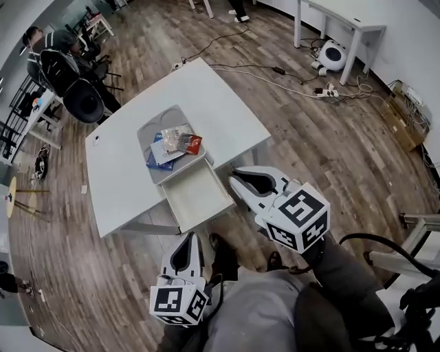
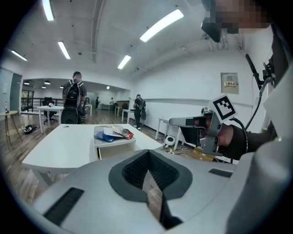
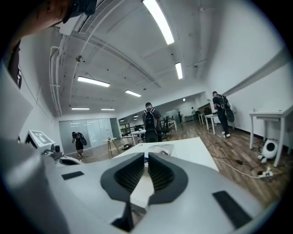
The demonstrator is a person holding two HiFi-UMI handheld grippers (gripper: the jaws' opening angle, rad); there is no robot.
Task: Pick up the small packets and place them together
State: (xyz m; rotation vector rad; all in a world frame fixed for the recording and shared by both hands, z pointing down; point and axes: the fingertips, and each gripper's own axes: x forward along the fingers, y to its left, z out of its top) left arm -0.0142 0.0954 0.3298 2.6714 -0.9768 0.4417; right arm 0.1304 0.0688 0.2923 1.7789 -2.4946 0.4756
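Several small packets lie heaped in a grey tray (image 1: 147, 128) on the white table (image 1: 117, 172): a red one (image 1: 194, 144), a blue one (image 1: 154, 161) and silvery ones (image 1: 172, 137). In the left gripper view the same heap of packets (image 2: 112, 133) lies far ahead. An open white drawer (image 1: 199, 196) juts out of the table's near edge below the tray. My left gripper (image 1: 187, 236) hangs low over the floor, short of the table, jaws together and empty. My right gripper (image 1: 233, 180) hovers beside the drawer's right corner, its jaws closed to a thin slit with nothing between them.
Cables and a power strip (image 1: 323, 91) trail over the wooden floor beyond the table. A second white table (image 1: 344, 17) stands at the back right, a cardboard box (image 1: 402, 120) at the right. Office chairs (image 1: 79, 96) and a seated person are at the far left. People stand in the distance.
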